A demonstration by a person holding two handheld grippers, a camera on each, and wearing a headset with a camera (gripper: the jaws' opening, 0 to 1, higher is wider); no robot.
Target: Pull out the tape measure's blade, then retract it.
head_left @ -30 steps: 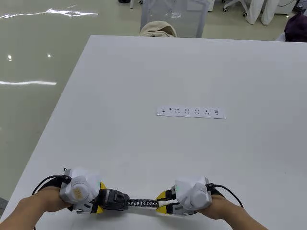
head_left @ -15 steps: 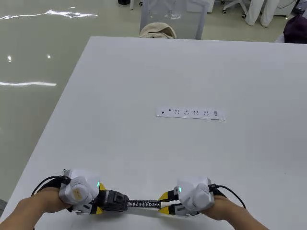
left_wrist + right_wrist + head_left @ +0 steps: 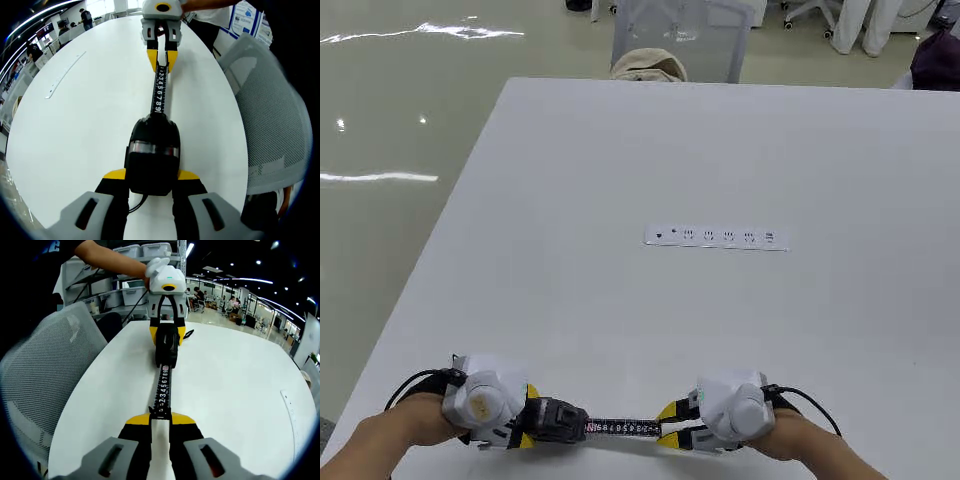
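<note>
A black tape measure case (image 3: 558, 420) (image 3: 152, 155) (image 3: 167, 344) lies near the table's front edge, with my left gripper (image 3: 525, 420) (image 3: 150, 177) shut on its sides. Its black blade (image 3: 620, 428) (image 3: 159, 90) (image 3: 161, 392) with white numbers runs a short way to the right. My right gripper (image 3: 665, 425) (image 3: 160, 417) is shut on the blade's free end. In the left gripper view the right gripper (image 3: 161, 52) faces me across the blade; in the right gripper view the left gripper (image 3: 167, 335) faces me the same way.
A white power strip (image 3: 716, 237) (image 3: 65, 75) (image 3: 290, 412) lies flat in the middle of the white table (image 3: 720, 150). A mesh chair (image 3: 270, 110) (image 3: 45, 370) stands at the near edge by the person. A grey chair (image 3: 680, 35) is at the far edge.
My right gripper has drawn a little to the right with the blade's end, so slightly more blade shows. The left gripper and the case have stayed put.
</note>
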